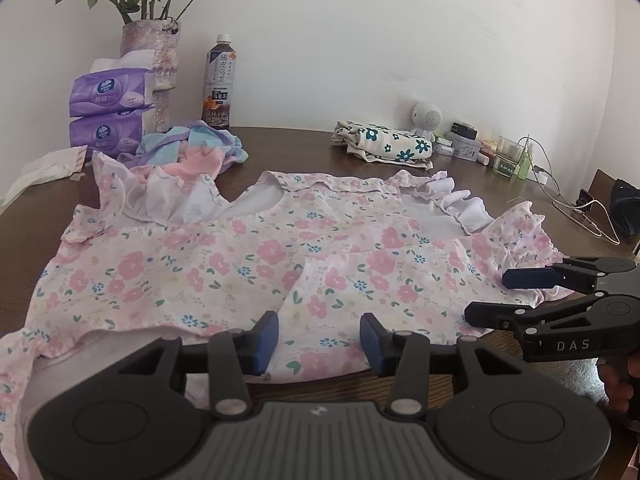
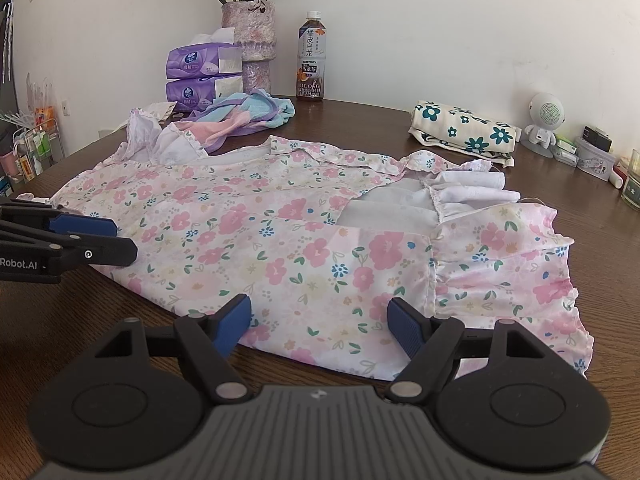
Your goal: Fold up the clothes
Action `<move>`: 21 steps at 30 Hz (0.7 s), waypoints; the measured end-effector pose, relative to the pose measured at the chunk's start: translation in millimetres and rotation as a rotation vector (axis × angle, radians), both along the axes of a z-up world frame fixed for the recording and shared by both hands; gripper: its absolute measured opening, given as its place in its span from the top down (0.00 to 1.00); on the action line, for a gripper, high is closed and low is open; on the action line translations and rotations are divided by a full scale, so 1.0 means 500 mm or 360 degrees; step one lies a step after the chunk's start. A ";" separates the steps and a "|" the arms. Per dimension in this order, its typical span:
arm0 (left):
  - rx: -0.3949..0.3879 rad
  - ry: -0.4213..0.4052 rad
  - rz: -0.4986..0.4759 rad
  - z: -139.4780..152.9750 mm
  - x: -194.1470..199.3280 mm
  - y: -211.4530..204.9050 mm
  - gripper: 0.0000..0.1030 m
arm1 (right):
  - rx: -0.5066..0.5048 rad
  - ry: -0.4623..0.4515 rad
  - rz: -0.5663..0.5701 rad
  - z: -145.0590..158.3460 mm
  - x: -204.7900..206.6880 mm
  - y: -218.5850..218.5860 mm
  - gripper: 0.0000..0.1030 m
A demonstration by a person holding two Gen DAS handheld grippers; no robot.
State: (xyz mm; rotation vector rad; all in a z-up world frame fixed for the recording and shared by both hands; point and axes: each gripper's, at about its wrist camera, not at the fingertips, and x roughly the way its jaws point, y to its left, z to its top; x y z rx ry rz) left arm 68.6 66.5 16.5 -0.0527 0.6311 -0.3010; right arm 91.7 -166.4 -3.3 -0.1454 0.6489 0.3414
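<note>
Floral dress (image 1: pixel 248 264) spread flat on wooden table (image 1: pixel 304 140), hem nearest. Left gripper (image 1: pixel 319 344) and right gripper (image 2: pixel 320 322) released over hem. Dress's lower-left corner cut off by frame.

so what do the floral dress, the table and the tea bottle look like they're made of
The pink floral dress looks like thin, light woven fabric, perhaps cotton or a synthetic: it wrinkles softly and its frills show through pale. The dark brown table looks like varnished wood, with visible grain and a slight sheen. The tea bottle seems clear plastic with a printed label.
</note>
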 end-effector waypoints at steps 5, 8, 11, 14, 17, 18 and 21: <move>-0.0004 0.0000 0.0003 -0.001 0.000 0.003 0.58 | -0.0001 0.0000 0.0000 0.000 0.000 0.000 0.26; -0.0004 0.0000 0.0003 0.000 -0.001 0.003 0.58 | -0.0001 0.0000 0.0000 0.001 0.000 0.000 0.26; -0.0004 0.0001 0.0003 0.000 0.000 0.003 0.58 | -0.0001 0.0000 0.0000 0.001 0.000 0.000 0.26; -0.0003 0.0001 0.0003 -0.001 -0.001 0.003 0.58 | -0.0001 0.0000 0.0000 0.000 0.000 0.000 0.26; -0.0004 0.0001 0.0003 -0.001 -0.001 0.004 0.57 | -0.0001 0.0000 0.0000 0.000 0.000 0.000 0.26; -0.0003 0.0001 0.0003 0.000 -0.001 0.003 0.57 | 0.0000 0.0000 0.0000 0.000 0.000 0.000 0.26; -0.0004 0.0001 0.0003 0.000 -0.001 0.004 0.57 | -0.0001 0.0000 0.0000 0.001 0.000 0.000 0.26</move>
